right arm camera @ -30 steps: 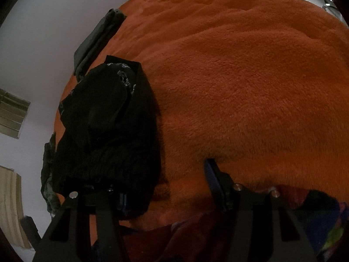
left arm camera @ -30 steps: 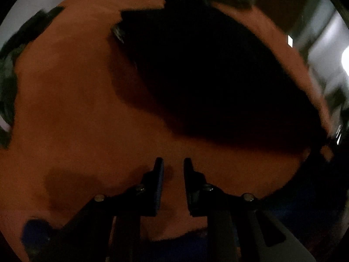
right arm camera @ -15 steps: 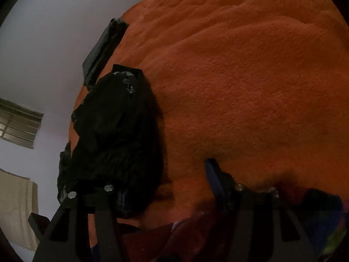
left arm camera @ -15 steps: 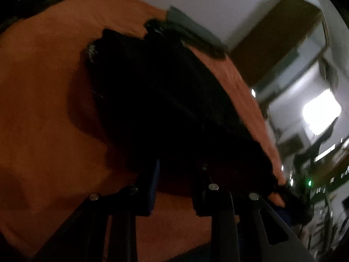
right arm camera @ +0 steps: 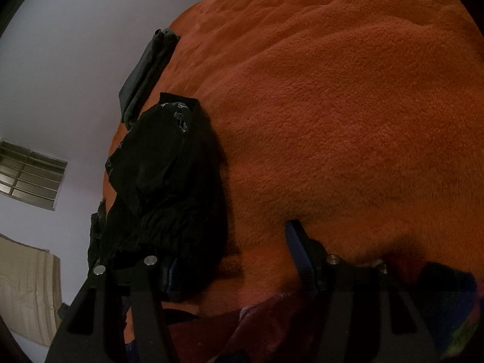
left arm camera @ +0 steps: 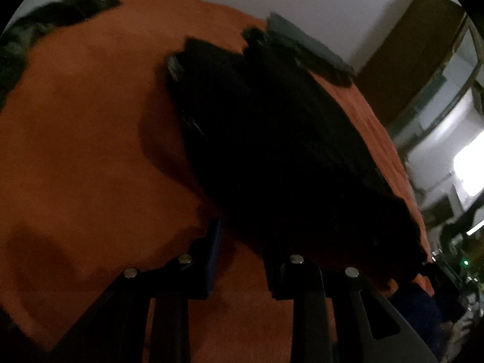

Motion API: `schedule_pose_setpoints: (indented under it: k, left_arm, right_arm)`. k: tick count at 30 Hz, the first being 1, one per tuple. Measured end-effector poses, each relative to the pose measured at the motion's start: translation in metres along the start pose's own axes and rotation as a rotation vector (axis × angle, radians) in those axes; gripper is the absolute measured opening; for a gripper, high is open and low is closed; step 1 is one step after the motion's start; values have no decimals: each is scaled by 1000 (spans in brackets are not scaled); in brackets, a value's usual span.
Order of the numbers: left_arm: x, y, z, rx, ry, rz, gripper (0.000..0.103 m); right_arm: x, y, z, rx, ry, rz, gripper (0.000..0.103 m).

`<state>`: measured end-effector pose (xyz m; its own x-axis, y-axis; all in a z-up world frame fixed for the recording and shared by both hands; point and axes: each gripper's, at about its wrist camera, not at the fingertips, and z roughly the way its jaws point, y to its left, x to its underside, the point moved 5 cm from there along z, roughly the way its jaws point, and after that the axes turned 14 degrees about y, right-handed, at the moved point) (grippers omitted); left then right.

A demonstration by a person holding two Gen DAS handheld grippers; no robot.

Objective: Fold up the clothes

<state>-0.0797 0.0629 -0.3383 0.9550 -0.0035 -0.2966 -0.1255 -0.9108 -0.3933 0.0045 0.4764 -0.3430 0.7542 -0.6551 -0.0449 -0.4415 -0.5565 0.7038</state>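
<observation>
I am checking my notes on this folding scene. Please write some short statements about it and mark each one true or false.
1. The black garment lies on an orange fleece blanket. True.
2. The right gripper holds a white towel. False: its jaws are open over the blanket.
3. A folded grey garment lies at the blanket's far edge. True.
4. The black garment hangs on a hanger. False: it lies on the blanket.

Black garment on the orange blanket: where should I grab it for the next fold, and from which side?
Probably the near edge of the black garment, coming low from the front. That edge lies flat on the blanket right at the left gripper, whose fingers already straddle it. The far end looks bunched and sits against a grey folded piece.
</observation>
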Motion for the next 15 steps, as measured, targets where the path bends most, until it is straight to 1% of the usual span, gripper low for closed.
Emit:
schedule_pose_setpoints:
  k: [3, 4, 9, 11, 13, 14, 15]
  left_arm:
    - [11, 1, -1, 61, 43, -53, 28]
    - [9, 2, 2, 114, 70, -92, 28]
    - [-7, 3, 6, 156, 65, -178, 28]
    - [-12, 3, 10, 156, 88, -183, 28]
    - [-19, 4, 13, 179, 101, -204, 28]
    - [-24, 7, 11, 193, 88, -218, 28]
    - [-26, 11, 7, 178, 67, -228, 28]
  right_arm:
    - [0, -1, -1, -3, 0, 0, 60]
    - [0, -1, -1, -3, 0, -1, 60]
    - [0, -1, 0, -5, 1, 0, 60]
    - [0, -1, 0, -5, -1, -1, 60]
    - [0, 0, -2, -2, -9, -6, 60]
    - [1, 3, -7, 22, -34, -21, 60]
    - [2, 6, -12, 50, -60, -37, 60]
